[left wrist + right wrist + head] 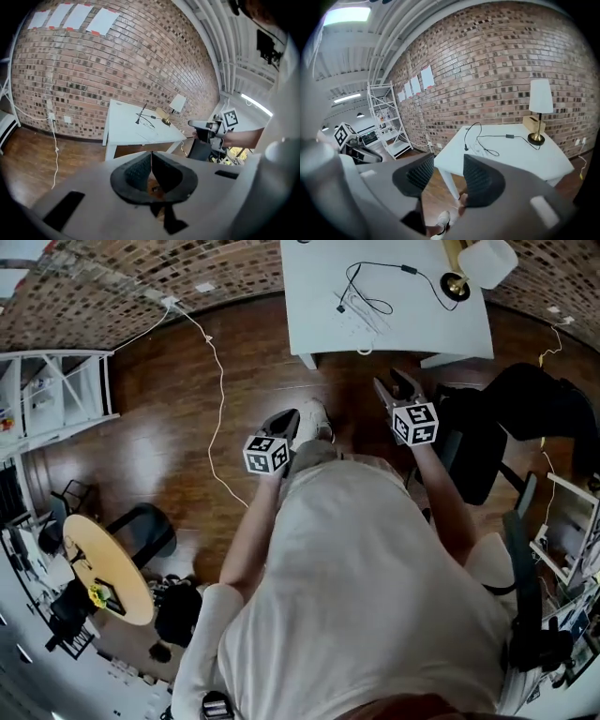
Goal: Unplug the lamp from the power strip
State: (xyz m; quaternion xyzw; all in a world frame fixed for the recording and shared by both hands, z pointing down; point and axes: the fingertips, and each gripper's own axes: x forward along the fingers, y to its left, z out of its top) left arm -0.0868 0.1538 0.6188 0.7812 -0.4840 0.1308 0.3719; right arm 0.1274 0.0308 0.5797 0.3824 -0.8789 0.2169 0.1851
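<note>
Lamp: the table lamp with a white shade and brass base [541, 99] stands upright at the far right corner of the white rectangular table [422, 329], close to the brick wall.
Cord: its thin black cord [520, 138] runs from the base across the tabletop, loops once, and ends at a small black plug [466, 148].
Power strip: the flat white power strip [477, 149] lies near the table's left front part, hard to pick out against the white top. The plug stands up from its end, so it looks seated, though the socket itself is too small to tell.
Right gripper: the right gripper [449, 161] hangs in mid-air well short of the table, with its ribbed black pads apart and nothing between them. It is aimed towards the cord and strip.
Left gripper: the left gripper [151, 161] is also up in the air away from the table. Its pads are pressed together on nothing.
Step in hand: this is the approach. Nothing has been touched and the lamp is not yet unplugged.
Next move: carry the parted right jaws over the table edge and down around the plug body, not the cord. The left gripper will likely need to pin the light strip flat so the pull lifts the plug alone.
</note>
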